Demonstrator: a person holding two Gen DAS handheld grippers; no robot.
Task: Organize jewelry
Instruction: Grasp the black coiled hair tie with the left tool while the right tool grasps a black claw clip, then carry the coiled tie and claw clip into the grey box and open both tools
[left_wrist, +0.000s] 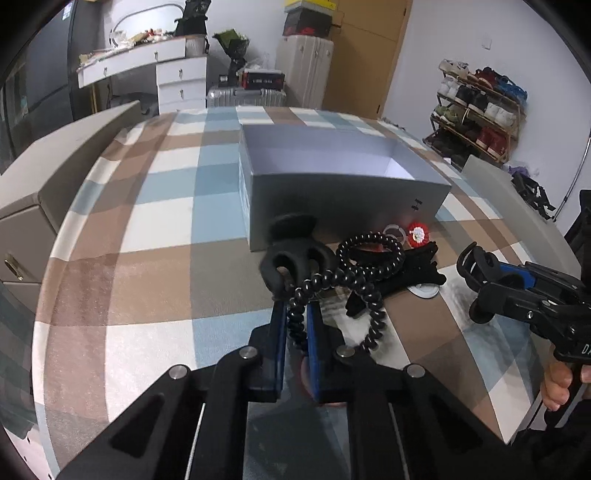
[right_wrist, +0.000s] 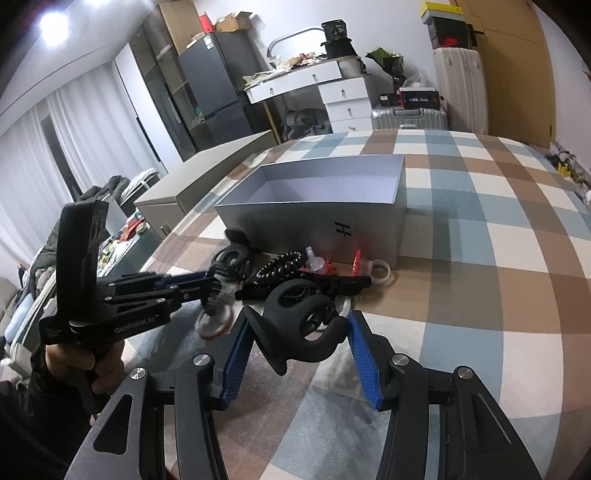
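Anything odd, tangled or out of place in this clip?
Yes. The open grey cardboard box looks empty, while the jewelry lies in a tangled heap in front of it. The black beaded bracelet hangs snagged on the shut left claw, draped over the pile.

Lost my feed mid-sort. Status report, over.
Left gripper shut on black beaded bracelet. Right gripper shut on black looped rubber piece. Open grey cardboard box empty, unobstructed.
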